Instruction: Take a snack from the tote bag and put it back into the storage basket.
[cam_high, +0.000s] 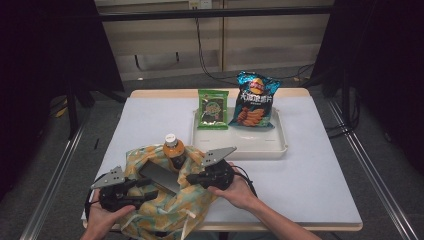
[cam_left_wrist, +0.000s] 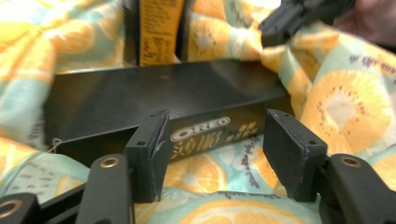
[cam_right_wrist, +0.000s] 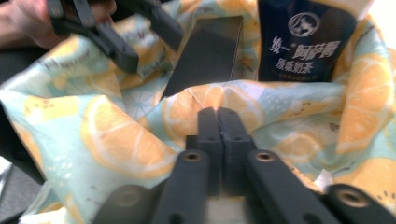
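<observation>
At the table's near edge, the right gripper (cam_right_wrist: 218, 122), jaws pressed together on the rim of the fruit-print cloth bag (cam_high: 165, 210), should pull that rim outward so the left gripper (cam_left_wrist: 215, 154), spread around the black Oreo box (cam_left_wrist: 163, 100), clears the milk tea bottle (cam_high: 172, 150).

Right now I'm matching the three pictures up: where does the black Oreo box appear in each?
High view: the black Oreo box lies in the mouth of the fruit-print cloth bag, lower left of centre, in front of the bottle.
Left gripper view: mid-frame, just beyond the open tongs.
Right gripper view: upper centre, left of the bottle's dark label.
Shared landmark: the bottle, standing next to the box.
</observation>
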